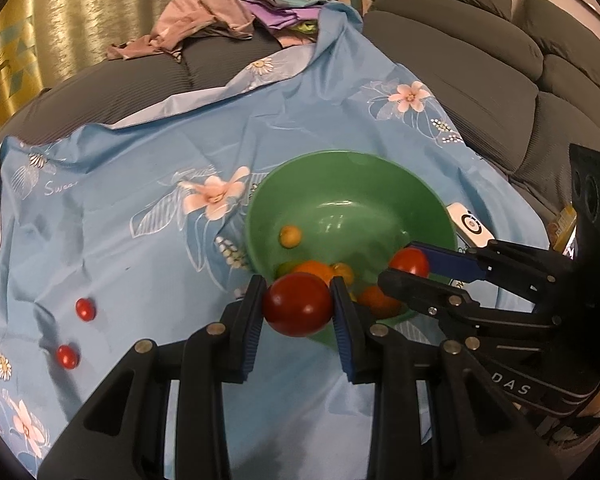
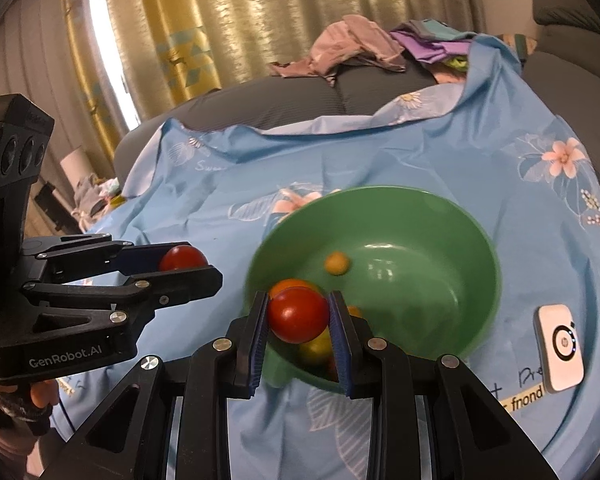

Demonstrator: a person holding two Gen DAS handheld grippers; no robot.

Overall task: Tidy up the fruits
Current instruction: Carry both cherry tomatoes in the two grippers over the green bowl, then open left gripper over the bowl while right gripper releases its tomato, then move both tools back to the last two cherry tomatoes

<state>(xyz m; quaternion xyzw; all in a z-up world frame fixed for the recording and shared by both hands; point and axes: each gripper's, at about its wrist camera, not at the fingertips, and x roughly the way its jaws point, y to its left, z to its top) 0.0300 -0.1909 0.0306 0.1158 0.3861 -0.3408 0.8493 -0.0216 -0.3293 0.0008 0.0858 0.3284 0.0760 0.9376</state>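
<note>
Left wrist view: both tongs (image 1: pixel 298 306) (image 2: pixel 299 314) clamp red tomatoes (image 1: pixel 298 304) (one each) — above green bowl (image 1: pixel 352 176).

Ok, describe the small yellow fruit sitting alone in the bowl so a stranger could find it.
Start at the blue floral cloth over the sofa and find the green bowl on it. The other fruit is heaped against the bowl's near wall, by the two hand-held grippers. The yellow fruit lies apart from that heap on the bare floor of the bowl, small, round and alone.
</note>
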